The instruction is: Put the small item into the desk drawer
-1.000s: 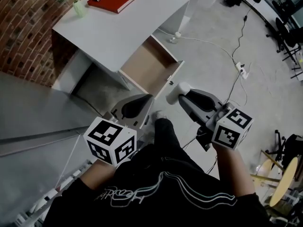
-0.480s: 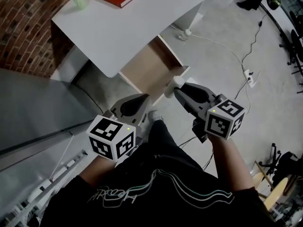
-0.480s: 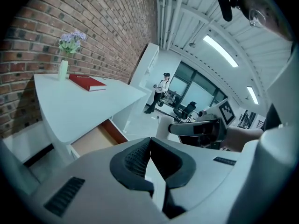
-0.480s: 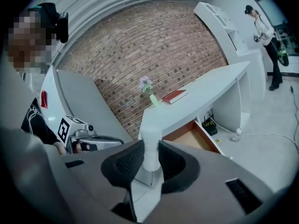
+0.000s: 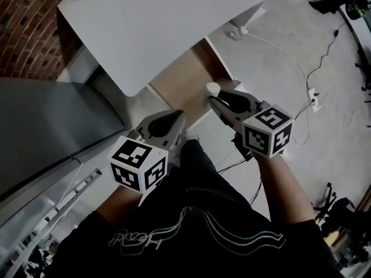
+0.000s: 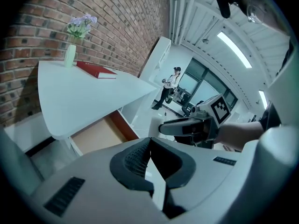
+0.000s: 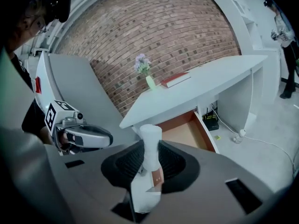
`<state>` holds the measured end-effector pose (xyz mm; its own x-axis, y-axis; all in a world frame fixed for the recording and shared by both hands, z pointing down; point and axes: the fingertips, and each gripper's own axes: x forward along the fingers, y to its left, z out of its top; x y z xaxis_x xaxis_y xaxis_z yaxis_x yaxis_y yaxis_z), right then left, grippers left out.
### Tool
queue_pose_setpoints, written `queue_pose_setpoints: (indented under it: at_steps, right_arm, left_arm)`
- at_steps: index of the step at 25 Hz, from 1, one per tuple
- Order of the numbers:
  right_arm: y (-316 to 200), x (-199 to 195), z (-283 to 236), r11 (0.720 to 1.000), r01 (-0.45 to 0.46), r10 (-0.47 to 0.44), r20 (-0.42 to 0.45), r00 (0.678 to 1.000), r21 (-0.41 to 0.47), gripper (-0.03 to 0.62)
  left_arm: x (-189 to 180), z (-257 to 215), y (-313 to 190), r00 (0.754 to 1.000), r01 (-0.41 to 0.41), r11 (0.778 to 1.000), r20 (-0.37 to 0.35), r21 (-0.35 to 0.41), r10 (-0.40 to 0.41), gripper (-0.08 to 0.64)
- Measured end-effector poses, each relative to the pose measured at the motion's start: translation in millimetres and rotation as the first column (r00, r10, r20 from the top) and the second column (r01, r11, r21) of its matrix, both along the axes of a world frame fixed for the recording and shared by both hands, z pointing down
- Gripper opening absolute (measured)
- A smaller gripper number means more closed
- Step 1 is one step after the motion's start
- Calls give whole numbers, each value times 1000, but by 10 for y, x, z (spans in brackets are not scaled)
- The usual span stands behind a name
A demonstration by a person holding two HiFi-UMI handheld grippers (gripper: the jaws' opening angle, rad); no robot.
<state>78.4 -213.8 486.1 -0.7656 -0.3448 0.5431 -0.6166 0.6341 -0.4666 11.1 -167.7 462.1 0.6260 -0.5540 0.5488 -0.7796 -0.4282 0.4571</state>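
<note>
Fingers (image 6: 134,158) of the left gripper (image 5: 177,119) are closed tip to tip with nothing between them. That gripper hangs near the person's body, short of the desk (image 5: 168,28), and its cube (image 5: 139,165) carries black-and-white square markers.

Far to the left, against the brick wall (image 6: 117,17), a pale vase (image 6: 70,55) of lilac flowers and a red book (image 6: 96,70) sit on the white desk. The white print on the book's cover is too small to read.

Under the desk's near edge the drawer (image 5: 185,83) stands pulled out, showing its bare wooden bottom.

To the right, the right gripper (image 5: 215,96) is clamped on a small white bottle (image 7: 145,190), cap pointing away from the person. A brown label (image 7: 157,175) wraps its middle, and its print cannot be read. From the head view the bottle shows at the drawer's near front corner, not inside it. A second marker cube (image 5: 266,131) sits on this gripper.

A white cable (image 5: 290,62) trails across the grey floor at the far right.
</note>
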Motion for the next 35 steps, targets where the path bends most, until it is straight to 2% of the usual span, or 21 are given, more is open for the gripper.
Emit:
queue_pose_setpoints:
  at_steps: [8,14,20,26,29,35]
  right_arm:
    - [-306,-295,700,990,137,-138,-138,981,-14,106]
    - [-442,-475,1303,976,214,-216,-259,942,-37,106]
    - [-560,-522,1792,966,247,-260,-320,911,-80,106]
    - [-557,-598,2237,934,312,-356,-376,856,-173,107]
    - [-564,-670,2386,920,328,-388,-377,841,-215,107]
    - [-561,-695,2756,881,359,-463,-408,787,-308,108]
  left_arm:
    - [-150,431,-176,999,42,996,2,-73,-42,21]
    - [-302,671,-234,998,55,992,2,-111,-55,21]
    - [-361,903,-249,998,60,988,1,-145,-61,21]
    - [-445,1094,-272,997,78,981,5,-176,-78,21]
    - [-474,1160,-279,996,87,978,6,-187,-88,21]
    - [-528,1247,-240,993,118,972,9,-203,-119,21]
